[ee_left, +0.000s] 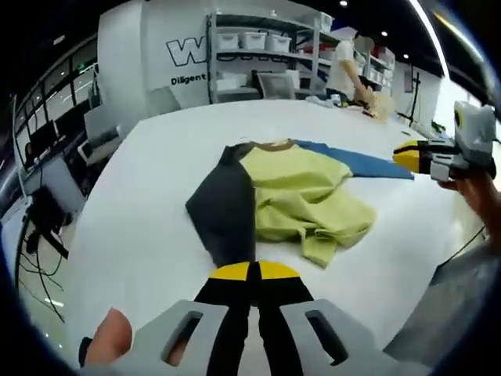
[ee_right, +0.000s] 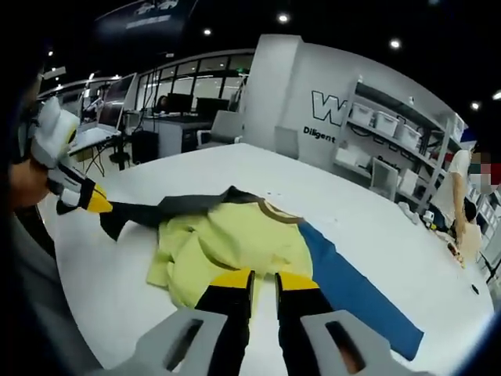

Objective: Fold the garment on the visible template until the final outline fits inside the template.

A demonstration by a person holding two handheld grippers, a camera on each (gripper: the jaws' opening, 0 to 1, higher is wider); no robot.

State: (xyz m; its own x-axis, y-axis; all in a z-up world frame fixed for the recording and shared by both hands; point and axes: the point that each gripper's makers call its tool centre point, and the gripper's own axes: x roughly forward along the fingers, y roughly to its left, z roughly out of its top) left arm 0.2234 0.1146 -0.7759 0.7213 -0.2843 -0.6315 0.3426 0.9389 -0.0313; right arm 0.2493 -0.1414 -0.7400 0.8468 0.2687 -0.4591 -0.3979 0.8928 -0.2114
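Note:
A long-sleeved shirt lies crumpled on the white table (ee_left: 141,235). Its yellow-green body (ee_left: 301,196) (ee_right: 235,247) has a brown collar (ee_right: 275,211), a dark grey sleeve (ee_left: 223,207) (ee_right: 168,210) and a blue sleeve (ee_left: 360,160) (ee_right: 352,294). My left gripper (ee_left: 254,271) (ee_right: 99,204) is shut on the cuff end of the dark sleeve, which stretches out from the body towards it. My right gripper (ee_right: 264,280) (ee_left: 409,156) hovers over the shirt's hem side beside the blue sleeve, its jaws slightly open with nothing between them. The blue cuff lies flat on the table.
Metal shelving (ee_left: 258,55) (ee_right: 383,141) with white bins stands beyond the table's far edge, where a person (ee_left: 344,70) works. Desks with monitors (ee_right: 176,110) line one side. The table's near edge (ee_right: 70,298) runs close to the person holding the grippers.

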